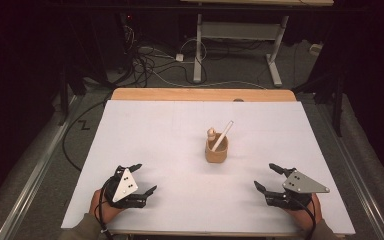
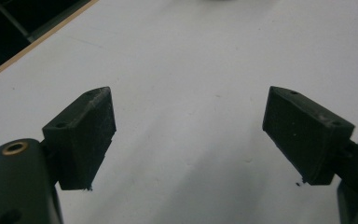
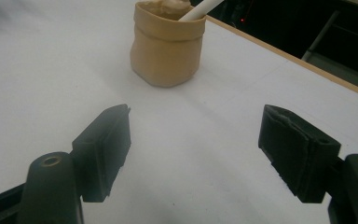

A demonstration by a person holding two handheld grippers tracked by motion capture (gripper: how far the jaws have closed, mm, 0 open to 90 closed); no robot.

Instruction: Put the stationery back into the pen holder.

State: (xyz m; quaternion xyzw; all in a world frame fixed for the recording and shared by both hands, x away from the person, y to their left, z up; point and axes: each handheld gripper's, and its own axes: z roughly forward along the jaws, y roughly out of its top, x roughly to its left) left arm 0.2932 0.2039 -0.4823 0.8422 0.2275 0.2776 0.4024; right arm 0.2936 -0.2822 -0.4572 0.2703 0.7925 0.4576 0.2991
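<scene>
I'm just sitting at the near edge of the worktop [image 1: 145,120] with left gripper [image 1: 141,178] and right gripper [image 1: 266,177] fingers both spread wide and empty, so nothing's started and the tan cup [image 1: 216,150] holding the white stick [image 1: 223,134] mid-worktop is waiting untouched.

You've got bare white table [image 1: 170,150] all around; the only thing in your way is the tan pot [image 1: 216,151] mid-table, with a white stick [image 1: 223,134] and a wooden peg [image 1: 211,134] poking out the top.
</scene>
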